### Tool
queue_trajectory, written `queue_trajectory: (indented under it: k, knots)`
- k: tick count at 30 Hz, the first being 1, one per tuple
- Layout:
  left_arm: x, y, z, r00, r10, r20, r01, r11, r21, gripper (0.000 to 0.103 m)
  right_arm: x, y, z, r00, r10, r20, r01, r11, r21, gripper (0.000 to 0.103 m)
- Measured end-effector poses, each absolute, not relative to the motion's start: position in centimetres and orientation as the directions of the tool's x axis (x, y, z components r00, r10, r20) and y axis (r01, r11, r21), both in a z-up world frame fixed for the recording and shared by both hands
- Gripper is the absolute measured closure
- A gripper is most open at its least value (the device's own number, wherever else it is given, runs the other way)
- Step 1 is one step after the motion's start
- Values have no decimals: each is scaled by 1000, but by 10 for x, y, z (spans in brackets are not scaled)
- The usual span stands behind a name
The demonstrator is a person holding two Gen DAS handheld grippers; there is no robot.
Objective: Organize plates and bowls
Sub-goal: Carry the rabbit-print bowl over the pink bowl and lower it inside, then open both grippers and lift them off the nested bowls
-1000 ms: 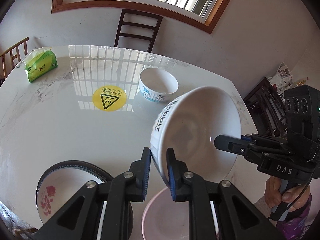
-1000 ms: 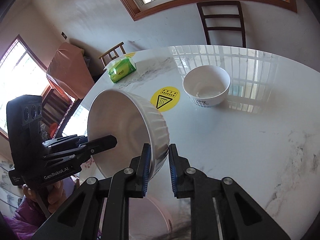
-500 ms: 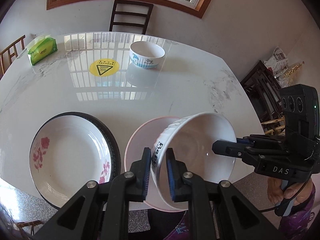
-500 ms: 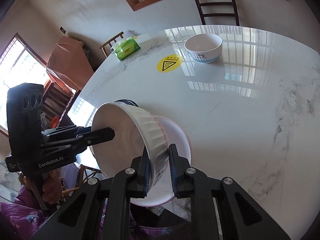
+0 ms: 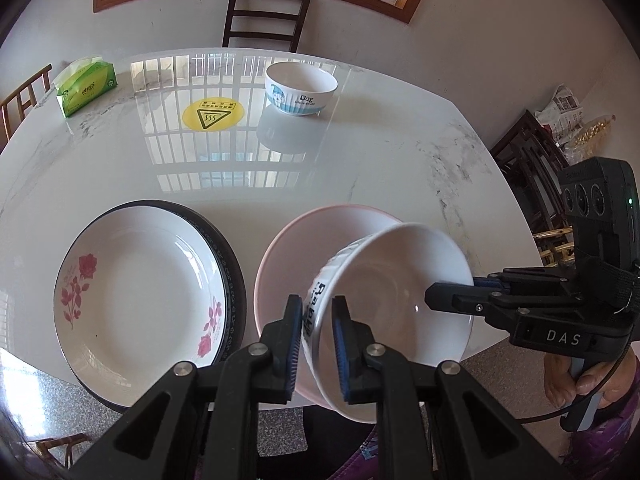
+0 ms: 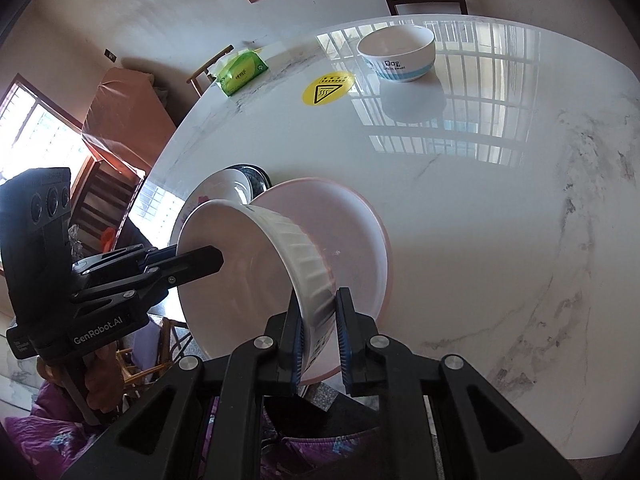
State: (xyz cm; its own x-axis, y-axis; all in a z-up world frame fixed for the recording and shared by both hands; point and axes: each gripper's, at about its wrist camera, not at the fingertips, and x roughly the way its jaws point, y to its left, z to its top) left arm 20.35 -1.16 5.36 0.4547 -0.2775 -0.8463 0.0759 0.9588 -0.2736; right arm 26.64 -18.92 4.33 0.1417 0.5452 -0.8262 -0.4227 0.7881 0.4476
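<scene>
Left tool [image 5: 314,344]: jaws nearly closed, pinching the near rim of the white bowl [image 5: 394,304], which is hanging tilted over the pink plate [image 5: 280,264].

Right tool [image 6: 318,336]: clamping the opposite rim.

Risk: uneven release is likely tipping the bowl off the counter [image 5: 380,160] edge.

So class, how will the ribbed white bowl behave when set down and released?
The ribbed white bowl looks like stiff glazed ceramic, probably slippery and chippable. It is tilted over the pink plate, so it may rock or slide unless levelled first.
</scene>
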Motion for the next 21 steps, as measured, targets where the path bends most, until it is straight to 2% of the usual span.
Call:
queue_trajectory:
  k: [9, 21]
  knots:
    - [209, -9, 43, 430, -274, -860, 78, 961, -267, 88, 279, -184, 31, 105, 527, -843, -401, 798, 449, 88]
    - [206, -11, 47, 478, -227, -848, 101, 974, -203, 88, 282, -176, 20, 91, 497, -863, -402, 811, 424, 87]
